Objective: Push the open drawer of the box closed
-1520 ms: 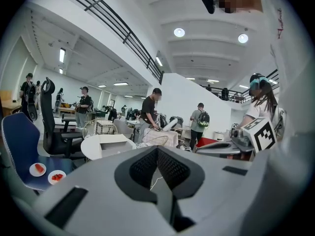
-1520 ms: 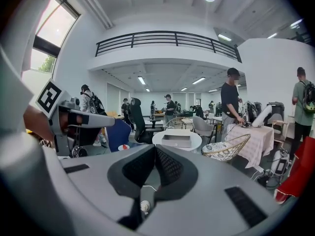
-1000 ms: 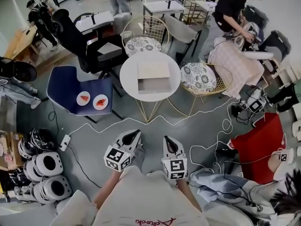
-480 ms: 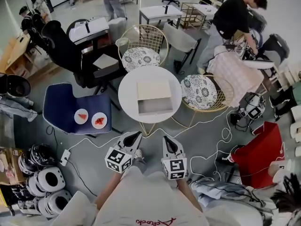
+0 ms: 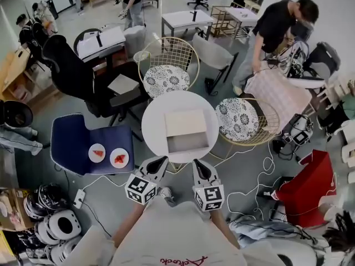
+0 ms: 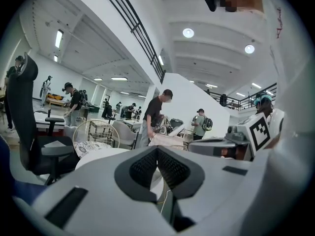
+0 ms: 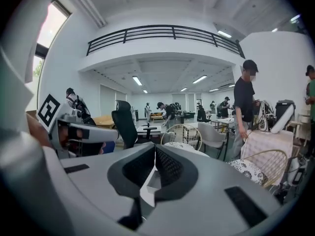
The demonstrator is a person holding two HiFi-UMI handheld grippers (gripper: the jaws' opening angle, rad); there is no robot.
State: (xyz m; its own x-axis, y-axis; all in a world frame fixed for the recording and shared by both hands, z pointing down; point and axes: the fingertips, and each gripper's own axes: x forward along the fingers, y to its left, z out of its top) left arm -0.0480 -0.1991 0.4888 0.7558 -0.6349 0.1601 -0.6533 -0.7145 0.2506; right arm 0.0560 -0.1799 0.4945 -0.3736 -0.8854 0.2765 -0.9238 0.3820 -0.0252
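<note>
A pale box lies on the round white table, its drawer pulled out toward me and empty. Both grippers hover side by side just short of the table's near edge, below the drawer. The left gripper is shut with nothing in it, and the right gripper is shut and empty too. In the left gripper view the jaws meet at the tips, with the table beyond them. The right gripper view shows the same closed jaws.
A blue chair with two small plates stands left of the table. Gold wire chairs with patterned cushions stand behind and to the right. Cables run over the floor; a red bag and helmets lie nearby. A person bends at back right.
I have come closer to the table: it has slid down the head view until its near edge lies just ahead of the two gripper tips. Both grippers stay shut.
</note>
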